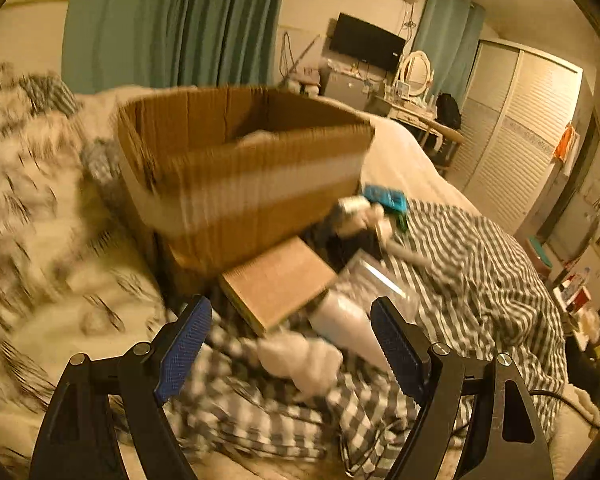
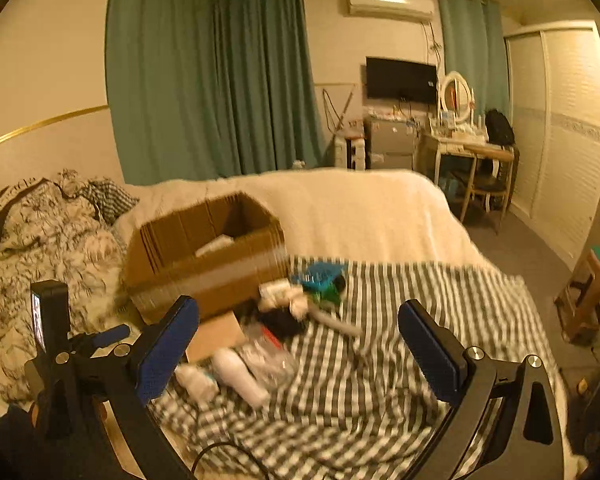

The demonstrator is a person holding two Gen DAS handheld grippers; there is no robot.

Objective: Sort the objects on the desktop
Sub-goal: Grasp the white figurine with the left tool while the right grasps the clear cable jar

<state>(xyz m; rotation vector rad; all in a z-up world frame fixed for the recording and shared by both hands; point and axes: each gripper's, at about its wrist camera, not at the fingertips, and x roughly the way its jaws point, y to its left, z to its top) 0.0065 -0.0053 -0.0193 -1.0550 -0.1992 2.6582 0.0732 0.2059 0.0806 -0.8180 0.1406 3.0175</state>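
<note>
The right hand-held gripper [image 2: 298, 344], black with blue ribbed pads, stands wide apart with nothing between its fingers. Beyond it, a grey-and-white striped blanket [image 2: 400, 304] covers the near part of the bed. An open brown cardboard box [image 2: 204, 256] sits on the bed to the left, with a pale item inside. Just beside the box lies a blurred heap: a blue plastic basket-like item [image 2: 318, 274], a flat brown cardboard piece [image 2: 216, 336], a white cylindrical bottle [image 2: 240, 376] lying on its side and a smaller white bottle [image 2: 196, 384] next to it. A floral quilt [image 2: 40, 248] lies at the far left.
</note>
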